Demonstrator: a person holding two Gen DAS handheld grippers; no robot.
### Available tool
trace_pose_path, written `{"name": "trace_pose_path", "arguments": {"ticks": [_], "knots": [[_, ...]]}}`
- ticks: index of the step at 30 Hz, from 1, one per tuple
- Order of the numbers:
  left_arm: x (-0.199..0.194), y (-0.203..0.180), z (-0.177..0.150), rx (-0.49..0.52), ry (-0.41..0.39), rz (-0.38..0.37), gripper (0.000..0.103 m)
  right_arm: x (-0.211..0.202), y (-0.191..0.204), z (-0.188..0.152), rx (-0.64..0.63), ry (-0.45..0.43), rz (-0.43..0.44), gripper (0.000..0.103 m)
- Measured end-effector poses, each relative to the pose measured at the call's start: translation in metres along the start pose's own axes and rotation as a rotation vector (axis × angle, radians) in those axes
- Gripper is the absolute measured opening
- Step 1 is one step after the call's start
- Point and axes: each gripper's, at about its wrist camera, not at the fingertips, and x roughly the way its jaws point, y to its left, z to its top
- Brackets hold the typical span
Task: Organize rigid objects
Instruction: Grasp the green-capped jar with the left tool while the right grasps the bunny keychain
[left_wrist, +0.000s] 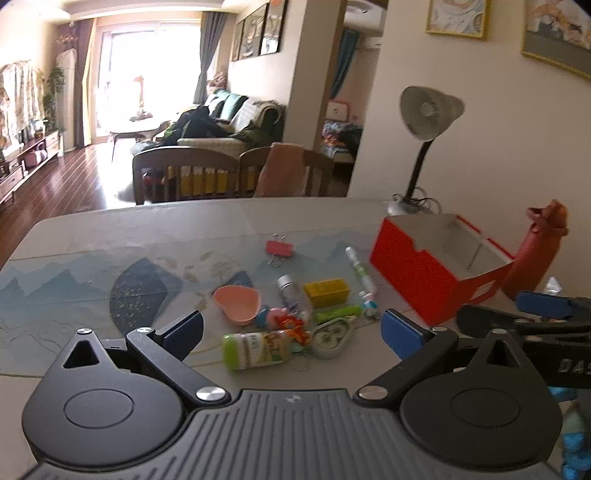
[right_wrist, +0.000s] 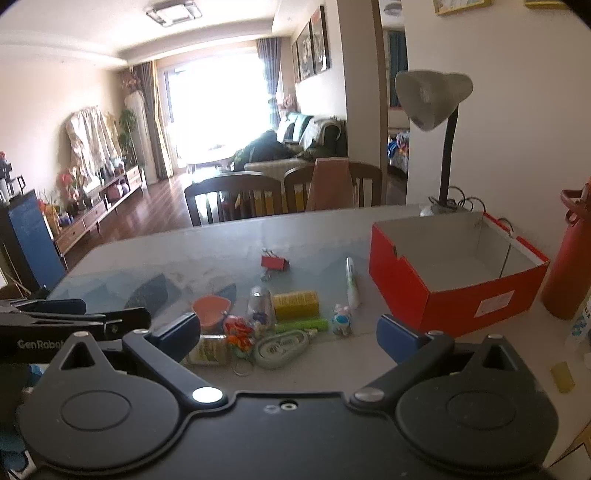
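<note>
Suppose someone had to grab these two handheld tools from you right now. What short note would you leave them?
Left gripper: open, holding nothing, above the clutter.
Right gripper: open, holding nothing, beside it.
Things: the red box stands open at the right and looks empty. The binder clip, yellow block, pink heart dish, spice jar, green marker and other small items lie loose on the table.
Done: nothing sorted yet.
Left: likely moving every loose piece into the box.

Bright window (right_wrist: 214, 107), sofa (right_wrist: 303, 147), wooden chairs (right_wrist: 236, 199), dark wood floor (left_wrist: 70, 184)
</note>
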Motion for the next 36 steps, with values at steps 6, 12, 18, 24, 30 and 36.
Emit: {"name": "trace_pose_path", "arguments": {"ticks": [6, 12, 18, 24, 30, 36], "knots": [[0.038, 0.009, -0.009, -0.018, 0.055, 0.053, 0.103, 0.036, -0.011, -0.004, -0.038, 0.060, -0.016, 0.100], [0.072, 0.014, -0.016, -0.027, 0.087, 0.086, 0.103, 0.084, -0.027, 0.000, -0.046, 0.103, -0.008, 0.097], [0.108, 0.014, -0.023, -0.029, 0.130, 0.117, 0.102, 0.139, -0.044, 0.000, -0.064, 0.163, -0.018, 0.090], [0.137, 0.013, -0.025, -0.027, 0.172, 0.134, 0.102, 0.183, -0.061, 0.000, -0.058, 0.224, -0.023, 0.083], [0.155, 0.014, -0.030, -0.036, 0.203, 0.140, 0.102, 0.213, -0.074, 0.002, -0.052, 0.267, -0.011, 0.074], [0.165, 0.016, -0.033, -0.048, 0.221, 0.143, 0.099, 0.232, -0.081, 0.002, -0.014, 0.301, -0.006, 0.066]]}}
